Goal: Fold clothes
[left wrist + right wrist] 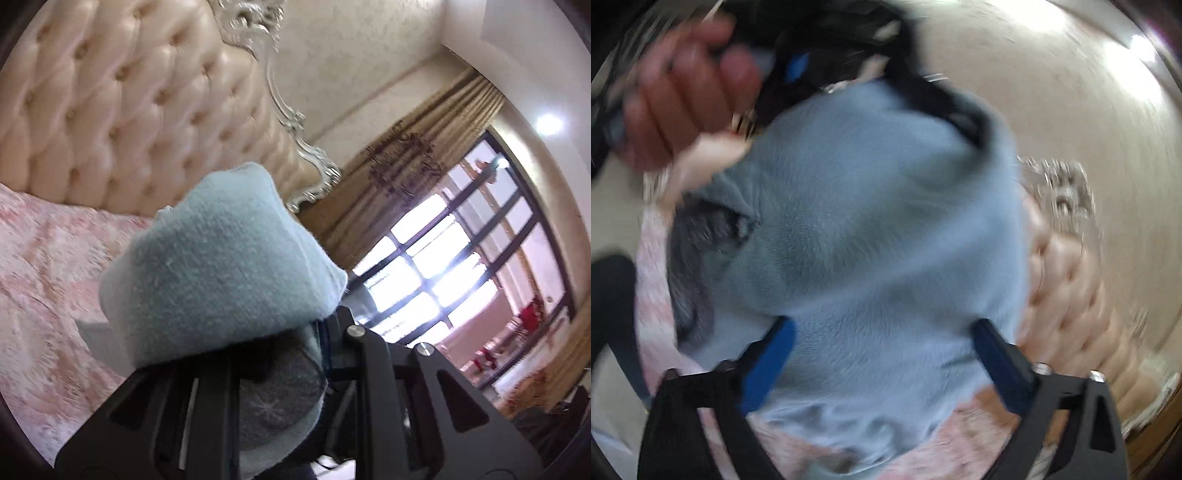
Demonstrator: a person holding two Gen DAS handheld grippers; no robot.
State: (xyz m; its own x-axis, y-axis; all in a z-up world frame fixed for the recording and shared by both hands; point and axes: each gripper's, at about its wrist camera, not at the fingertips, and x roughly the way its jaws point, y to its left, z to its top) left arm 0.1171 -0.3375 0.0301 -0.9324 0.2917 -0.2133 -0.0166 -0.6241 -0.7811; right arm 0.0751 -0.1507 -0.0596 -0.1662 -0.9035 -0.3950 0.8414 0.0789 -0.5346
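Observation:
A light blue fleece garment with a grey patterned inner side is bunched over my left gripper and hides its fingertips. The jaws hold a thick fold of it, lifted above the bed. In the blurred right wrist view the same garment hangs from that left gripper, which a hand holds at the top. My right gripper is underneath, its blue pads spread wide apart with the cloth lying between them, unclamped.
The pink patterned bedspread lies below and to the left. A cream tufted headboard rises behind it. A gold curtain and a dark-framed window are to the right.

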